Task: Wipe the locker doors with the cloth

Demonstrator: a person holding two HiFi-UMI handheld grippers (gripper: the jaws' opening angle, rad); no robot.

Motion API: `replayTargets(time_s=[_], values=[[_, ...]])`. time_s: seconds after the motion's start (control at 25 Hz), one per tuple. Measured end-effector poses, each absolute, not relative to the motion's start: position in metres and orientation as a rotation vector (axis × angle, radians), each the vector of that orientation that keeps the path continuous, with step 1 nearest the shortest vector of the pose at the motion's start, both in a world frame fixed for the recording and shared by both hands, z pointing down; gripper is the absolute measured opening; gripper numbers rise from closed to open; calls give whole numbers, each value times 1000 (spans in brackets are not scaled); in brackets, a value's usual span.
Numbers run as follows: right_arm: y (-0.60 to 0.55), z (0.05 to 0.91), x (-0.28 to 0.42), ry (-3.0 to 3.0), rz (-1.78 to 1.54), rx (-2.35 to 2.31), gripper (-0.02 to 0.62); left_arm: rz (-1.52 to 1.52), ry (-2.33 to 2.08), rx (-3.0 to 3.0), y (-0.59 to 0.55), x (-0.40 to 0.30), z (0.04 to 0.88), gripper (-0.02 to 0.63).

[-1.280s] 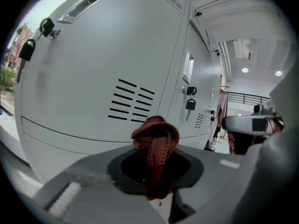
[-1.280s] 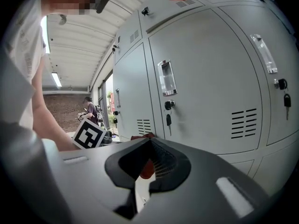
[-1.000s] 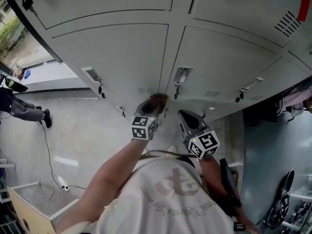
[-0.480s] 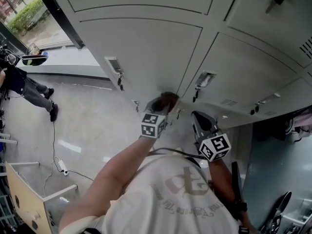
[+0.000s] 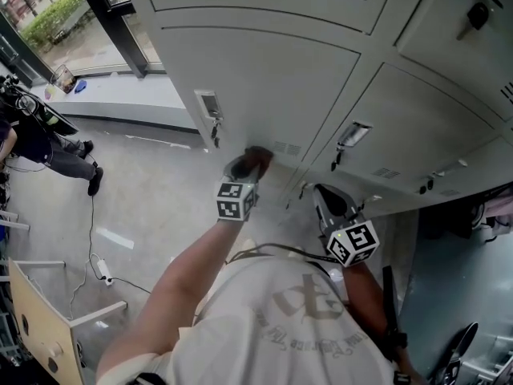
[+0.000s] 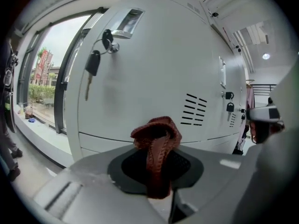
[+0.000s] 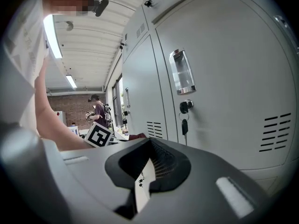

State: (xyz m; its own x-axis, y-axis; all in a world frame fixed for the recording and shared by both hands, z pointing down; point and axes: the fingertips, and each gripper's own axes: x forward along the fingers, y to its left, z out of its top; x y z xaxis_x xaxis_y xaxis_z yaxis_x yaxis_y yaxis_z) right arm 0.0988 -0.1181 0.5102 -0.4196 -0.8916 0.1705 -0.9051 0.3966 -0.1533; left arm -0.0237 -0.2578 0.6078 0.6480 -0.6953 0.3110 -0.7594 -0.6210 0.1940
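At the bank of grey lockers, the left gripper (image 5: pixel 248 164) reaches forward and holds a reddish-brown cloth (image 5: pixel 258 157) against the lower part of a locker door (image 5: pixel 264 79), just beside a small set of vent slots (image 5: pixel 285 147). Seen from the left gripper view, its jaws are closed tight on the cloth (image 6: pixel 157 141), which stands up between them in a folded bunch with its top meeting the door (image 6: pixel 154 69). A key (image 6: pixel 92 63) hangs from the lock high on that door, under a handle recess (image 6: pixel 127 21).

Lower and to the right in the head view, the right gripper (image 5: pixel 325 200) hangs back from the lockers, its marker cube (image 5: pixel 353 243) turned upward. From the right gripper view its jaws (image 7: pixel 141 178) are pressed together with nothing between them, and they point at a neighbouring door (image 7: pixel 224 92) that carries its own handle recess (image 7: pixel 182 71) and key (image 7: pixel 185 125); it does not touch that door. Off to the left, well apart from the lockers, another person (image 5: pixel 36 139) stands on the pale floor (image 5: pixel 152 207)
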Motion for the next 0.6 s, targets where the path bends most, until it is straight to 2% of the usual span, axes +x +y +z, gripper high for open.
replayTargets(time_s=[0.6], values=[[-116,519,67,-2555,370,1661,8,331,-1330,2490,-301,-119,610,87]])
